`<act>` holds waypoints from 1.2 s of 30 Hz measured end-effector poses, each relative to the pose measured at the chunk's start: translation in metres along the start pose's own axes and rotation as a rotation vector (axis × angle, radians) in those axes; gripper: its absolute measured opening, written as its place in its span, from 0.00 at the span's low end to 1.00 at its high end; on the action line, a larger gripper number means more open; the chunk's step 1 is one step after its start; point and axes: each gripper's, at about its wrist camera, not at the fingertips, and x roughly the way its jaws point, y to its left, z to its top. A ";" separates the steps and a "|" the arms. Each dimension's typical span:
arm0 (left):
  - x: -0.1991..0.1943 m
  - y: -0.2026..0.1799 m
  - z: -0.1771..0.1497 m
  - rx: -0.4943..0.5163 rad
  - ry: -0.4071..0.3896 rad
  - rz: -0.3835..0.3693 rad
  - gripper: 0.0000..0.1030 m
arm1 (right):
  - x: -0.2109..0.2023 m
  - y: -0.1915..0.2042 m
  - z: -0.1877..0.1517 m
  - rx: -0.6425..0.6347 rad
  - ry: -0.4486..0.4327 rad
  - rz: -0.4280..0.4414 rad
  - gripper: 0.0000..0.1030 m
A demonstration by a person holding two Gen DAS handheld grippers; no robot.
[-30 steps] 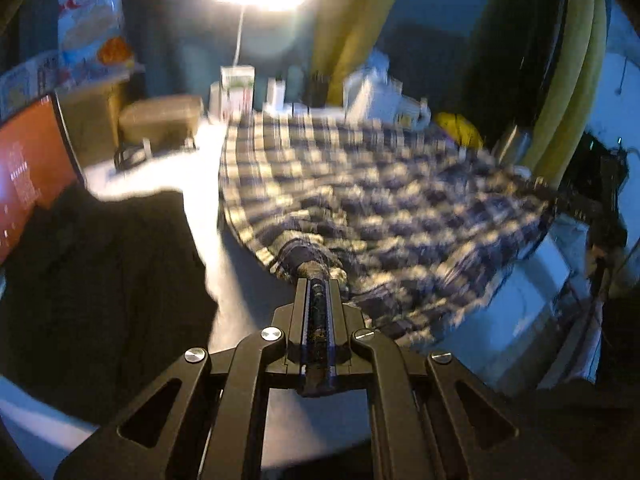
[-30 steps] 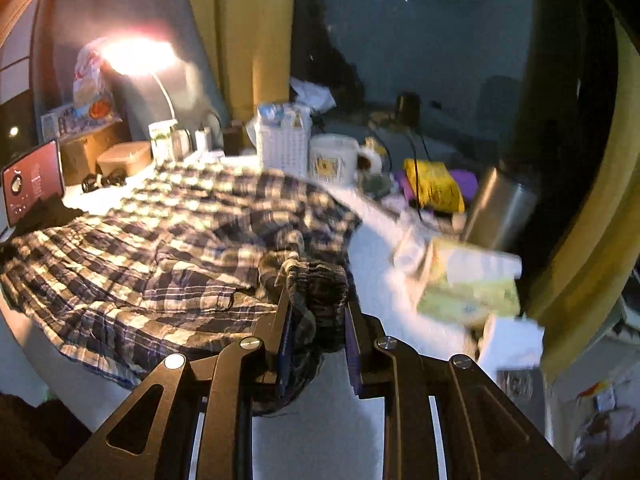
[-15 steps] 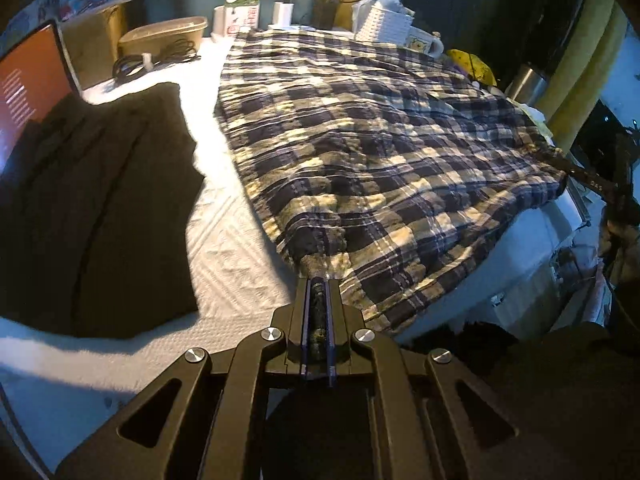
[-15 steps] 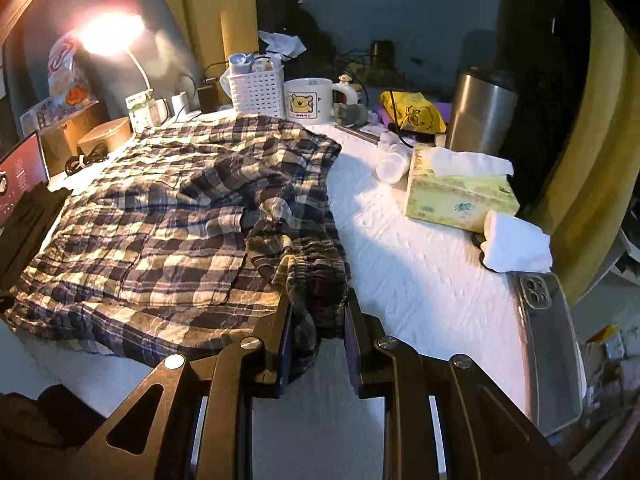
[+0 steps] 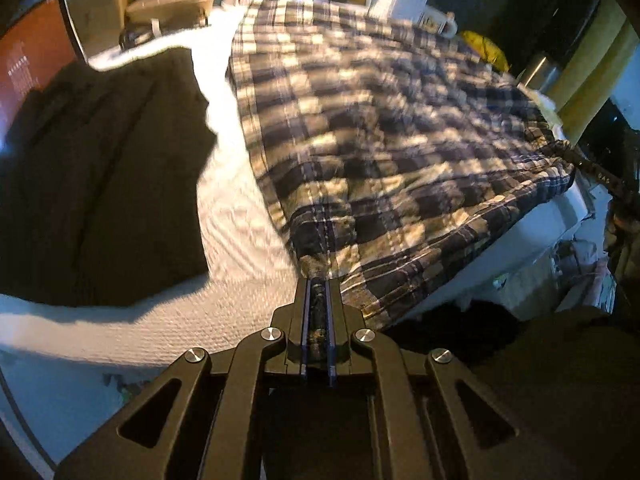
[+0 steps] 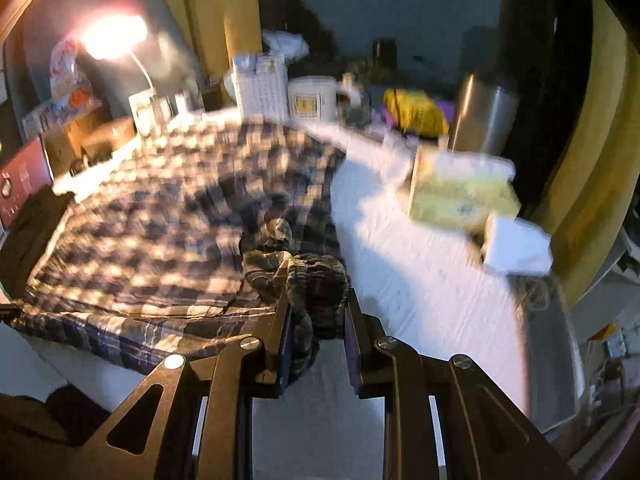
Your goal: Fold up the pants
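Lowering together over the last second, both grippers have brought the blue-and-cream plaid cotton pants (image 5: pixel 392 128) down flat onto the white textured table (image 5: pixel 240 312). The left hand-held gripper (image 5: pixel 318 280) is pinched nearly closed on a thin edge; the right hand-held gripper (image 6: pixel 316 296) stands partly open around a thick bunched wad of waistband. Spread and settled, the pants look ready for a fold.

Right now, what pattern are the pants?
The pants are dark blue-and-cream plaid, clearest in the left wrist view.
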 end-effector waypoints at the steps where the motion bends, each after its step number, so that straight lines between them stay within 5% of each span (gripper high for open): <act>1: 0.002 0.000 0.000 -0.001 0.007 0.002 0.05 | 0.011 0.002 -0.005 -0.010 0.034 -0.014 0.22; 4: -0.001 -0.001 0.001 -0.008 0.013 -0.003 0.06 | 0.031 0.009 -0.019 -0.032 0.094 -0.041 0.22; 13: -0.019 0.008 0.003 -0.005 -0.010 0.023 0.07 | 0.016 -0.001 -0.014 -0.027 0.087 -0.029 0.28; 16: -0.022 0.018 0.008 -0.036 -0.031 0.052 0.09 | 0.003 -0.007 -0.010 -0.017 0.057 -0.054 0.46; 18: -0.023 0.021 0.018 -0.034 -0.060 0.060 0.22 | -0.006 -0.015 -0.006 0.013 0.005 -0.113 0.72; 20: -0.023 0.020 0.030 -0.023 -0.095 0.061 0.50 | -0.009 -0.025 -0.001 0.066 -0.017 -0.123 0.72; 23: -0.018 0.017 0.051 -0.013 -0.153 0.046 0.63 | -0.008 -0.023 0.006 0.076 -0.030 -0.117 0.72; 30: 0.027 0.014 0.070 -0.017 -0.102 0.041 0.64 | 0.003 0.005 0.013 0.023 -0.038 -0.045 0.72; 36: 0.034 -0.003 0.047 0.094 -0.156 0.183 0.58 | 0.014 0.007 0.008 0.029 -0.012 -0.032 0.72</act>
